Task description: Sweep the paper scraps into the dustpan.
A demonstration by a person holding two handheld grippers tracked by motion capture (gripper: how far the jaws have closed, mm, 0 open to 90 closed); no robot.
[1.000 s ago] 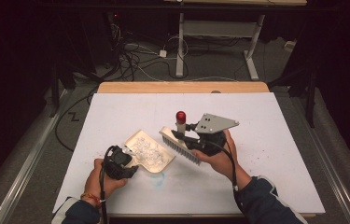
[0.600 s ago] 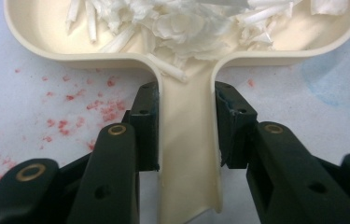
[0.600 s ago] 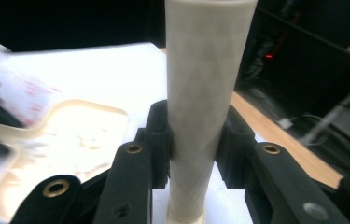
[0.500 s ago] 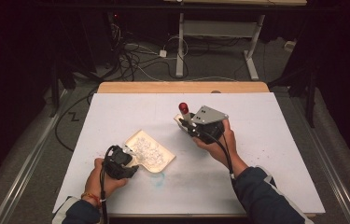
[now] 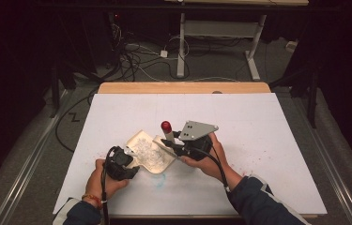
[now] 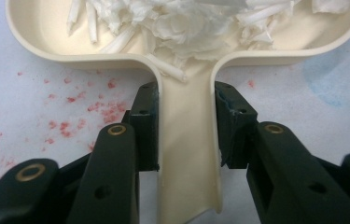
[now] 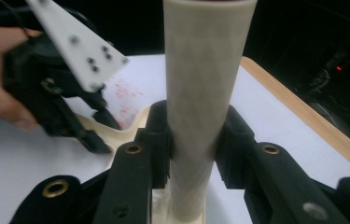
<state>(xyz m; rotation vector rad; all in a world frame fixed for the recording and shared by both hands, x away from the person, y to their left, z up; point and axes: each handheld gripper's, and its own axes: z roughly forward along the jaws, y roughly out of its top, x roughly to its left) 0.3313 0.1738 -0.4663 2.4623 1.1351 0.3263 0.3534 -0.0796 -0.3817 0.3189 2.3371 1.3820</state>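
Black jaws of my left hand-held gripper (image 6: 184,140) pinch the cream dustpan's handle (image 6: 186,154), pinning the pan flat on the counter (image 5: 267,126) so it stays put while being filled. My right hand-held gripper (image 5: 176,149) clamps the brush's handle (image 7: 205,93), bristle end at the pan's far edge. White paper shreds (image 6: 182,23) lie inside the pan, just beyond the left jaws.

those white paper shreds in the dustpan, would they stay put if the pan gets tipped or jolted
Probably not. The paper shreds look thin, crumpled and loosely heaped, so likely very light and floppy. The cream dustpan has a low rim and a smooth, glossy-looking floor, so they would likely slide or spill. Its handle looks rigid between the left jaws.
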